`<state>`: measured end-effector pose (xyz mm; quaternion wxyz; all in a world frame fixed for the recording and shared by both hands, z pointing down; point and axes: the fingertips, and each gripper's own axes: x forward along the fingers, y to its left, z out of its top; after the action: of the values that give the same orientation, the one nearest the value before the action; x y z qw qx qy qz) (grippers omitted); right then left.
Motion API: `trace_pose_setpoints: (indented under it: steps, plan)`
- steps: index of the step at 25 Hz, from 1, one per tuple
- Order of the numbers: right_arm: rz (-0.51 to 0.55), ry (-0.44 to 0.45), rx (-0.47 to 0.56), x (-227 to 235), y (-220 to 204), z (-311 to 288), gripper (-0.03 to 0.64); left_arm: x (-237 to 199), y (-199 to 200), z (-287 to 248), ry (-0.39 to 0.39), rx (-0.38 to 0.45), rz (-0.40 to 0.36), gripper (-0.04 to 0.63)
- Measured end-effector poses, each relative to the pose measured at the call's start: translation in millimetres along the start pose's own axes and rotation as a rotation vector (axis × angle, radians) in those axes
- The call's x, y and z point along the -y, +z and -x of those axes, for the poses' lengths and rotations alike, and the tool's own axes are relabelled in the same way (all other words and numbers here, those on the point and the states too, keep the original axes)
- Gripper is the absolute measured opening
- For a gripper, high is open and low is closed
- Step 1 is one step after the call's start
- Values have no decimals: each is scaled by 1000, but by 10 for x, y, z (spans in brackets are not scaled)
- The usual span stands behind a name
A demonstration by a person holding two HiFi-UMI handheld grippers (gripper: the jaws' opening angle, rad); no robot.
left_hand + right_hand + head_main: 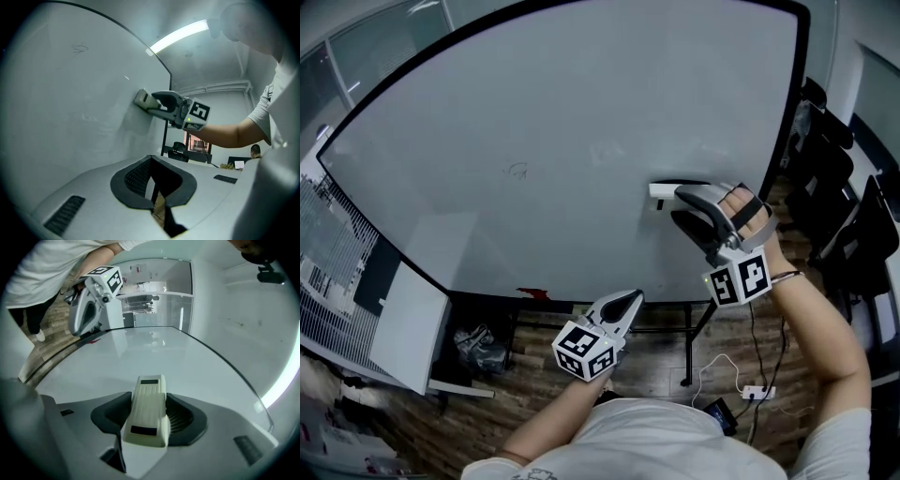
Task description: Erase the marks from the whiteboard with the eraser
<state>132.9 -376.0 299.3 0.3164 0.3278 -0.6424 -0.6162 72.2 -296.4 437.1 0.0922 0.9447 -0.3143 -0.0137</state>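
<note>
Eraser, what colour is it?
The eraser is cream-white with two dark patches, clearest in the right gripper view.

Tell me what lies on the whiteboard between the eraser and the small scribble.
Bare whiteboard, at most a faint smear, from the eraser to the scribble; the head view shows it.

Eraser against whiteboard, right of faint mark
</note>
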Motion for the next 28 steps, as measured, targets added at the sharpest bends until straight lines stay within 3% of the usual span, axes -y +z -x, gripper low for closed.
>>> trace_pose_setpoints:
  steps: [9,14,16,20,28]
  plan:
    - [-40,-246,-45,1771,-369,262,233,202,10,-246,-51,-4,-15,8]
    - [-38,-308,-67,2163,-459,351,233,199,43,-278,-43,3,-15,8]
    - [-49,-334,-57,2101,-453,354,233,158,44,-268,-35,4,-14,8]
    - [-51,-300,-41,1645,-395,255,233,53,26,-252,-15,5,-12,8]
    - [-94,-113,-22,42,-283,34,233,25,48,-286,-6,6,-45,8]
